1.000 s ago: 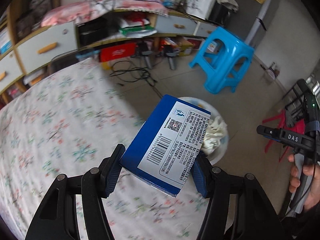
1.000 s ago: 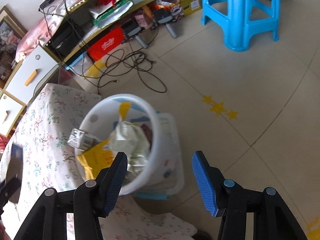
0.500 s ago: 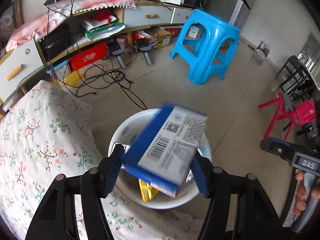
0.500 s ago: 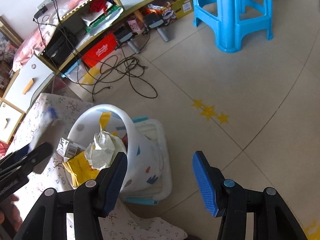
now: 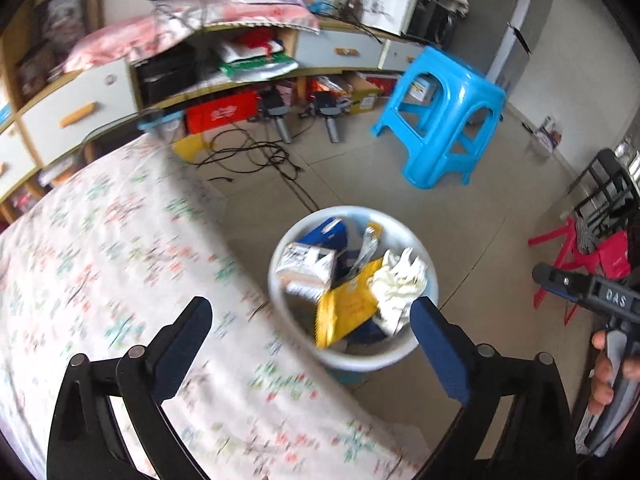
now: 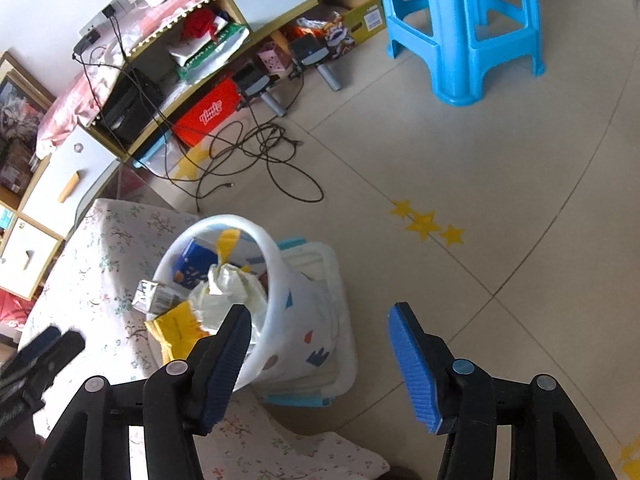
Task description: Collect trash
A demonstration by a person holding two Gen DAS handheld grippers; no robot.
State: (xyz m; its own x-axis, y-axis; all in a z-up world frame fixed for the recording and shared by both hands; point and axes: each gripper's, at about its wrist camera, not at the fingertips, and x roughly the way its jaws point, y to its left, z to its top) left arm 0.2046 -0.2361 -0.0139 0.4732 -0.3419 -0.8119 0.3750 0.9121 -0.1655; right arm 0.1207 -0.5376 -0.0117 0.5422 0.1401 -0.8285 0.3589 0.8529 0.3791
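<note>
Bright daylight, left view motion-blurred, fisheye edges warped

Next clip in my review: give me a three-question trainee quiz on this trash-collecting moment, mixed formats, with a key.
1. True or false: the left gripper is shut on the blue box.
2. Multiple choice: where is the blue box? A) on the flowered cloth B) inside the white bin C) on the blue stool
3. Fill in: the right gripper is ____ and holds nothing.

Key:
1. False; its jaws stand wide apart, with nothing between them.
2. B; it lies in the bin with the yellow wrapper and crumpled white paper.
3. open
</note>
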